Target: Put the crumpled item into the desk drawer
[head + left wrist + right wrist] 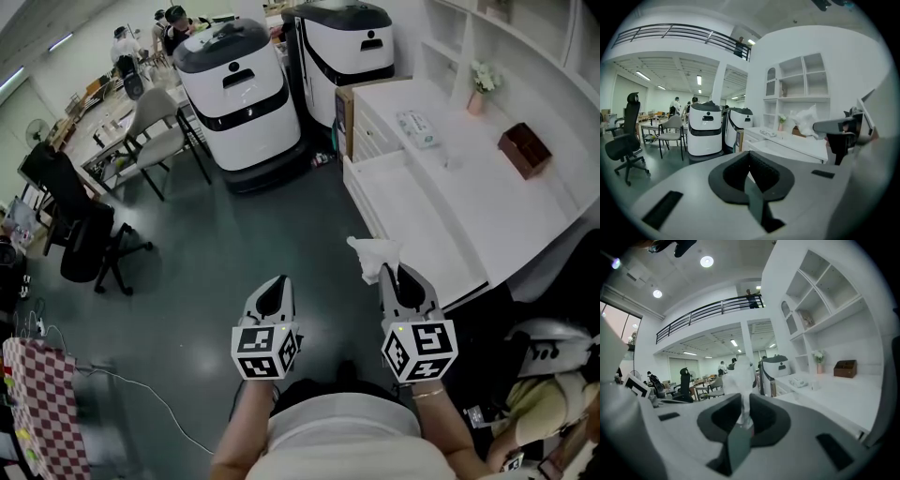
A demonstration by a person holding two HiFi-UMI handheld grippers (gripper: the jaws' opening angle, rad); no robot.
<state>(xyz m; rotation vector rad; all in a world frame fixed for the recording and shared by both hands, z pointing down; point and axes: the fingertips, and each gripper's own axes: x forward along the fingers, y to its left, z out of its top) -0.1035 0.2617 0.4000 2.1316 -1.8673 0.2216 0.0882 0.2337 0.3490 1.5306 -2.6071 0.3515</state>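
A crumpled white tissue [375, 255] sticks up from the tips of my right gripper [391, 277], which is shut on it. In the right gripper view the tissue [740, 380] stands pinched between the two jaws of that gripper [743, 417]. The white desk [487, 202] is just ahead on the right, and its wide drawer [412, 220] is pulled out toward the floor. The tissue hangs near the drawer's front corner. My left gripper [273, 289] is held level beside it over the dark floor. Its jaws [750, 174] are shut with nothing between them. The tissue [806, 123] also shows in the left gripper view.
Two white-and-black service robots [239, 94] [347, 42] stand beyond the drawer. On the desk top are a tissue pack [417, 128], a brown box [525, 150] and a small flower vase [480, 89]. Chairs [89, 239] and a checkered bag [37, 394] are at the left.
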